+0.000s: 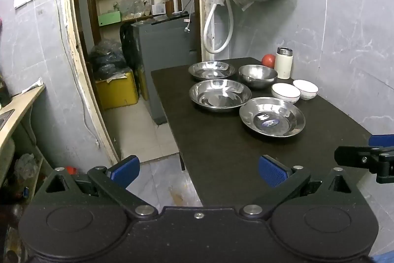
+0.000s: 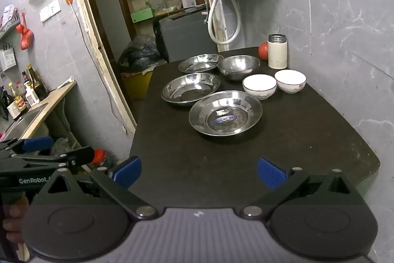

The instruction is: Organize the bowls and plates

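On the dark table stand three shallow steel plates: a near one with a blue sticker, a middle one and a far one. A deep steel bowl sits at the back, with two white bowls to its right. My left gripper is open at the table's near left edge. My right gripper is open over the near edge, empty.
A white thermos and a red tomato stand by the back wall. A doorway with a grey appliance and a yellow bin lies left of the table. A counter with a sink is at far left.
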The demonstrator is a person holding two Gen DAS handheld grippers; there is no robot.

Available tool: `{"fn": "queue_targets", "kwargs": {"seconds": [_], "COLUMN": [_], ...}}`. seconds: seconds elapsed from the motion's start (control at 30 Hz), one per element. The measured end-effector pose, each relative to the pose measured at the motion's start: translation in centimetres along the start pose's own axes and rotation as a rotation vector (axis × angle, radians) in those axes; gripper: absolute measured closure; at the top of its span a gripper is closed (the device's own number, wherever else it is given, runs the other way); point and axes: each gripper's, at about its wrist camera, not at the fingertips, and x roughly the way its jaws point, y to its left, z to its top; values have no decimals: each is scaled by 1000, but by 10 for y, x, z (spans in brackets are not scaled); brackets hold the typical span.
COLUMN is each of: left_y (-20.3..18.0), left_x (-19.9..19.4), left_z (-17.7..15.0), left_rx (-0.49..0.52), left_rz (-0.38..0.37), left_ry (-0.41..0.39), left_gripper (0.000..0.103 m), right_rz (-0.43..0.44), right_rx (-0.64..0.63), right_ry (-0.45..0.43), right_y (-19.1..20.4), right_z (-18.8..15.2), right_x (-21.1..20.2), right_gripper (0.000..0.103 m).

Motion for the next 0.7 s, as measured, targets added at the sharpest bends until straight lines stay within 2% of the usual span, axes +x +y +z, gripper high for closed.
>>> {"fn": "queue_targets", "kwargs": {"seconds": [0.7], "left_y": [-3], "left_x": [1], "left_z": [-1], "left_rx": [12], "left_rz": [-2], "left_ry": [11], "left_gripper": [1], "right_rz": [-2], "right_rx": [-2], "right_ry": [4], "right_y": [-5], "right_z": [-3], "right_x": [-4], "right_gripper": [0]}}
